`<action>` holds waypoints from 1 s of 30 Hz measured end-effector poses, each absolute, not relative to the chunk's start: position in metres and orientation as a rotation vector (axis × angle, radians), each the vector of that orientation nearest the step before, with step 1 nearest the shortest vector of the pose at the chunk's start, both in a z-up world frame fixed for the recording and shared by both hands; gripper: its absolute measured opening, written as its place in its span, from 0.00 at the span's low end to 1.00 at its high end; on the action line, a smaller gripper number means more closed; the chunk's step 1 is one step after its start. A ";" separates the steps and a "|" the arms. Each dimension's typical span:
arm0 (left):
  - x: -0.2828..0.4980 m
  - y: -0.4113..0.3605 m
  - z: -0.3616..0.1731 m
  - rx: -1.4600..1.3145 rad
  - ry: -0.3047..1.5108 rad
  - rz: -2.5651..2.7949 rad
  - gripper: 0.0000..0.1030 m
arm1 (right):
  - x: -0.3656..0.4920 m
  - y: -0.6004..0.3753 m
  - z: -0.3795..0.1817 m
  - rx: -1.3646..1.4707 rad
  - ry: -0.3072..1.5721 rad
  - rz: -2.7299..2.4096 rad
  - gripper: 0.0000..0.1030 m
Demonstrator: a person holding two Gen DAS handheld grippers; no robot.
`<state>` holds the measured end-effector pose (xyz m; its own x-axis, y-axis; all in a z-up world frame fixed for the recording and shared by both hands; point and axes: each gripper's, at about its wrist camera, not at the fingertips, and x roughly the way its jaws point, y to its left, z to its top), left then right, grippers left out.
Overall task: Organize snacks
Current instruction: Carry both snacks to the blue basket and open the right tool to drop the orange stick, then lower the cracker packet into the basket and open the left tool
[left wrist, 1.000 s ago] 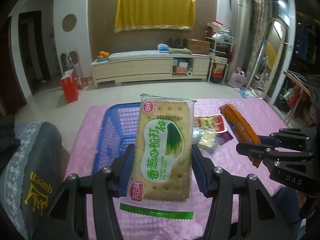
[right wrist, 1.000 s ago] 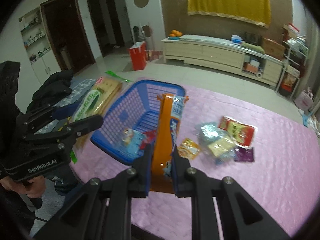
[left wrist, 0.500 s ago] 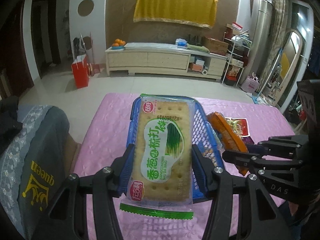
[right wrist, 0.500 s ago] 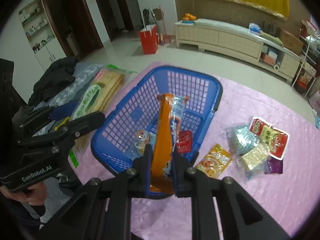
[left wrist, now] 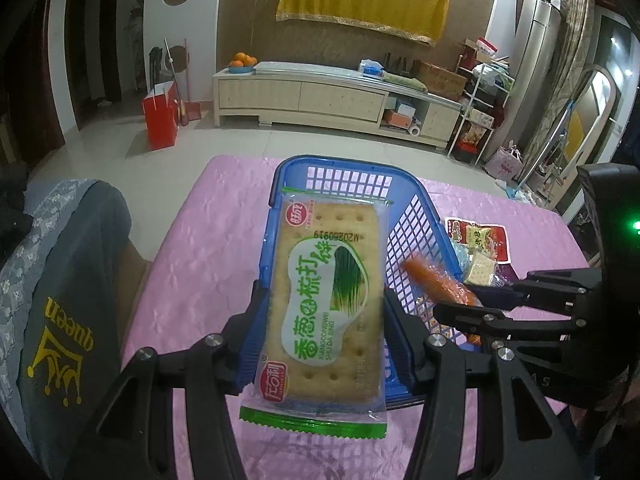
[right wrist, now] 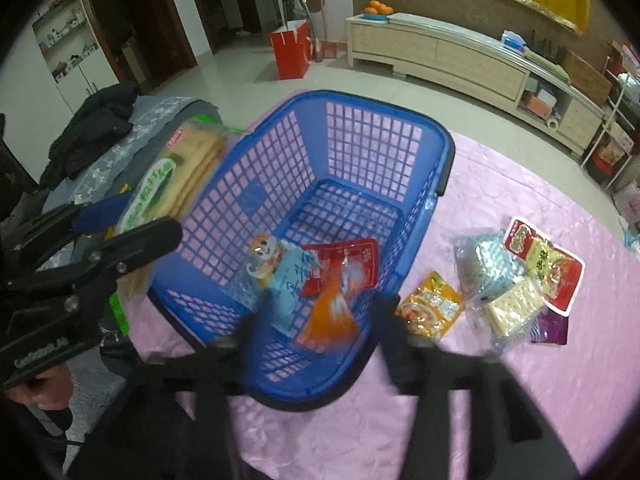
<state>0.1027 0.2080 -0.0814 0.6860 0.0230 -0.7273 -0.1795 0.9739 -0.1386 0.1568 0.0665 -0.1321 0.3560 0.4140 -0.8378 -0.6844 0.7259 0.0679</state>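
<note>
Dim, cool indoor light in both fisheye views; dark vignette fills the corners and straight lines bow toward the edges. Left wrist view: sharp overall, with glare on the cracker packet [left wrist: 328, 304] wrapper and a motion-smeared orange packet [left wrist: 438, 284]. Right wrist view: the right gripper [right wrist: 320, 320] is heavily motion-blurred (fingers spread wide), as is the orange packet; the blue basket [right wrist: 444, 152] beyond stays fairly crisp.

The cracker packet [left wrist: 326, 312] carried the Latin line "XIANGCONGWEI SHU DA BING" under large green Chinese characters, and the code "M20260919" printed upside down. On the grey cloth [left wrist: 60, 312] at the left stood the yellow word "queen", also upside down.
</note>
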 end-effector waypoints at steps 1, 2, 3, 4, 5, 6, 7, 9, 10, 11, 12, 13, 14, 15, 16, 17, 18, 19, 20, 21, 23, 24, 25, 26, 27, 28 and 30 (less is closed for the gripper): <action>0.102 0.207 -0.081 -0.205 0.810 0.113 0.51 | 0.154 0.064 -0.130 -0.315 0.958 0.722 0.69; 0.101 0.207 -0.081 -0.205 0.811 0.112 0.51 | 0.153 0.063 -0.128 -0.318 0.947 0.713 0.69; 0.101 0.206 -0.081 -0.205 0.813 0.110 0.51 | 0.151 0.061 -0.126 -0.321 0.940 0.702 0.69; 0.100 0.205 -0.080 -0.205 0.814 0.109 0.51 | 0.151 0.059 -0.125 -0.316 0.940 0.699 0.69; 0.100 0.203 -0.080 -0.204 0.816 0.106 0.51 | 0.152 0.057 -0.124 -0.308 0.943 0.702 0.69; 0.100 0.202 -0.080 -0.203 0.818 0.103 0.51 | 0.152 0.055 -0.123 -0.300 0.945 0.702 0.69; 0.101 0.202 -0.080 -0.202 0.820 0.101 0.51 | 0.152 0.053 -0.122 -0.299 0.940 0.695 0.69; 0.100 0.197 -0.078 -0.195 0.820 0.093 0.51 | 0.151 0.047 -0.118 -0.298 0.904 0.663 0.69; 0.100 0.195 -0.078 -0.193 0.820 0.090 0.51 | 0.150 0.044 -0.116 -0.297 0.887 0.652 0.69; 0.100 0.193 -0.078 -0.189 0.820 0.085 0.51 | 0.150 0.042 -0.115 -0.297 0.877 0.644 0.70; 0.101 0.192 -0.078 -0.185 0.820 0.081 0.51 | 0.151 0.040 -0.115 -0.296 0.874 0.641 0.70; 0.102 0.191 -0.078 -0.180 0.820 0.076 0.51 | 0.152 0.038 -0.114 -0.294 0.875 0.637 0.70; 0.103 0.189 -0.078 -0.177 0.822 0.074 0.51 | 0.153 0.037 -0.114 -0.292 0.877 0.632 0.70; 0.105 0.187 -0.078 -0.175 0.824 0.070 0.51 | 0.154 0.036 -0.115 -0.290 0.879 0.631 0.70; 0.107 0.185 -0.078 -0.173 0.829 0.067 0.51 | 0.156 0.034 -0.115 -0.287 0.881 0.629 0.70; 0.109 0.183 -0.079 -0.171 0.832 0.063 0.51 | 0.157 0.032 -0.116 -0.284 0.882 0.621 0.70; 0.111 0.182 -0.080 -0.172 0.835 0.057 0.51 | 0.159 0.031 -0.117 -0.282 0.884 0.615 0.70; 0.112 0.182 -0.080 -0.171 0.837 0.052 0.51 | 0.160 0.029 -0.118 -0.276 0.886 0.610 0.70; 0.114 0.181 -0.081 -0.169 0.840 0.048 0.51 | 0.162 0.027 -0.119 -0.270 0.891 0.606 0.70; 0.117 0.179 -0.083 -0.164 0.845 0.044 0.51 | 0.164 0.024 -0.120 -0.263 0.897 0.602 0.70; 0.122 0.177 -0.087 -0.158 0.855 0.036 0.51 | 0.166 0.020 -0.122 -0.253 0.901 0.597 0.70; 0.125 0.176 -0.089 -0.157 0.861 0.033 0.51 | 0.167 0.018 -0.123 -0.253 0.901 0.594 0.70; 0.127 0.176 -0.090 -0.157 0.865 0.029 0.51 | 0.168 0.016 -0.123 -0.252 0.900 0.591 0.70; 0.130 0.175 -0.092 -0.157 0.870 0.026 0.51 | 0.170 0.015 -0.124 -0.250 0.900 0.587 0.70; 0.132 0.174 -0.093 -0.157 0.874 0.024 0.51 | 0.171 0.013 -0.124 -0.246 0.900 0.584 0.70; 0.135 0.173 -0.095 -0.157 0.878 0.022 0.51 | 0.172 0.012 -0.124 -0.242 0.900 0.581 0.70; 0.138 0.171 -0.099 -0.157 0.885 0.020 0.51 | 0.174 0.008 -0.124 -0.233 0.898 0.578 0.70</action>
